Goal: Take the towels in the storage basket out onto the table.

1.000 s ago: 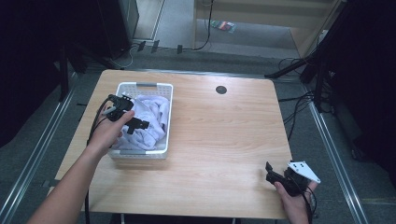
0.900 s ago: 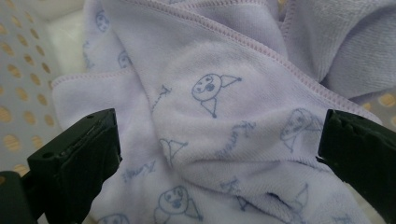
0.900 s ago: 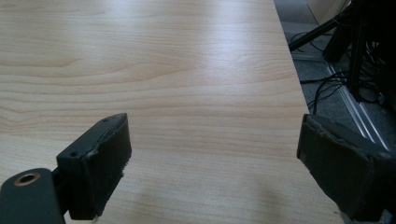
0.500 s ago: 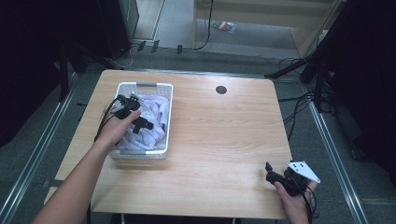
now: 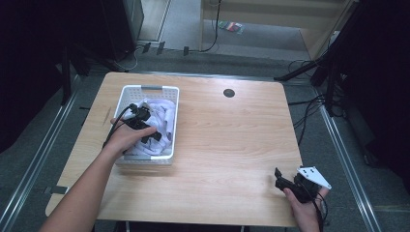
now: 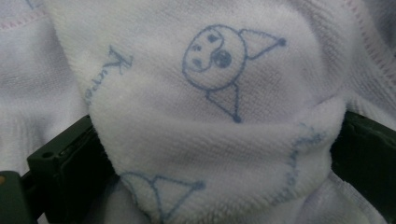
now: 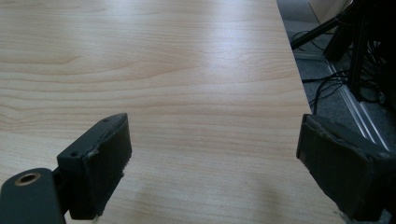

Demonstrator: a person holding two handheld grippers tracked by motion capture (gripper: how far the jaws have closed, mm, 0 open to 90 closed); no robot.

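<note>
Left gripper (image 5: 150,137) is reaching into basket (image 5: 152,90), jaws apart w/ soft printed towel (image 6: 219,130) bulging between; grabbing that fold looks easiest.

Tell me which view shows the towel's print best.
Left gripper view: the towel bulges between the black jaws, its blue line drawings sharp. High view shows the same towel as pale folds in the white basket, print unreadable. Right gripper view shows bare table.

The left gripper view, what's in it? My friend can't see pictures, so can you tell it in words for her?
A soft white towel with pale blue drawings of a round face and little triangles bulges up close between the left gripper's two black jaws, which sit on either side of the fold. More white cloth with pink stitching lies behind it.
</note>
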